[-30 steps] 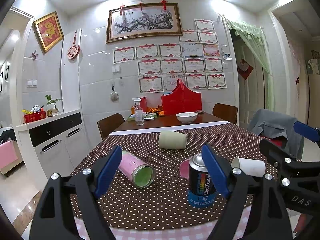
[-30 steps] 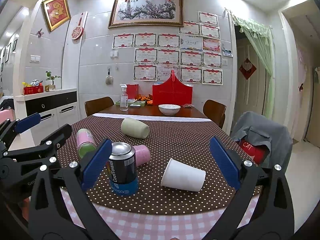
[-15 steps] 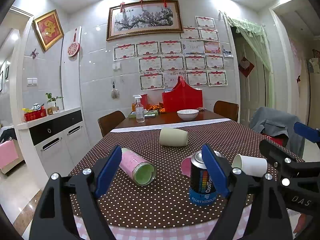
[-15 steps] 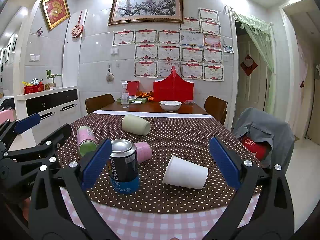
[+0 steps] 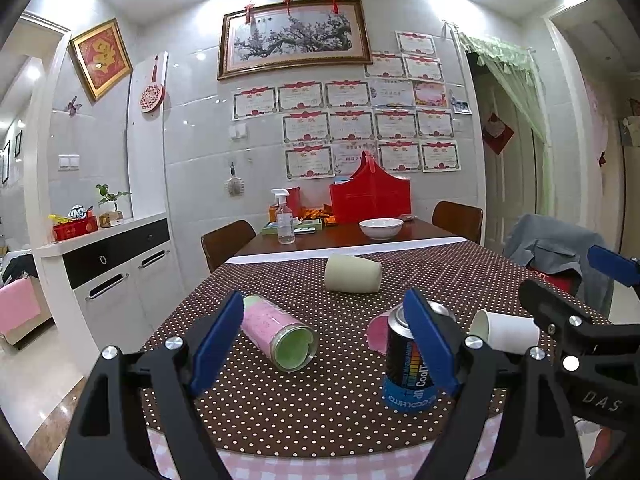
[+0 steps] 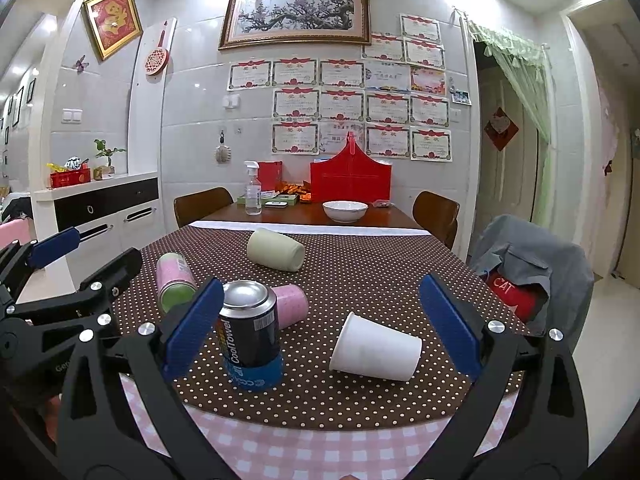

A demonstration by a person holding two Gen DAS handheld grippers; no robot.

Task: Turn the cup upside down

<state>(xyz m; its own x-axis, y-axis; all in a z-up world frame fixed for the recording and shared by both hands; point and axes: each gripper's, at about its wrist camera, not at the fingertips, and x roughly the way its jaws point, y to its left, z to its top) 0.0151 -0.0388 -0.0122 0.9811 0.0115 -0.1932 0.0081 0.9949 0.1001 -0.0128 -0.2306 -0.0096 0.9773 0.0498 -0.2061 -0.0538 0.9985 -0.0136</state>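
We hold both claws wide apart and empty at the near edge of the table (image 6: 360, 280), the right claw (image 6: 320, 328) framing the white paper cup (image 6: 376, 350), which lies on its side, so we judge it our target. The left claw (image 5: 328, 340) frames a pink-and-green tumbler (image 5: 280, 332). The CoolTowel can (image 6: 250, 344) hides part of a pink cup (image 6: 292, 304); whether the paper cup's mouth is dented, we cannot tell.

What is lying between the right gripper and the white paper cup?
Only bare dotted tablecloth, seen in the right wrist view; the right gripper is open before the white paper cup.
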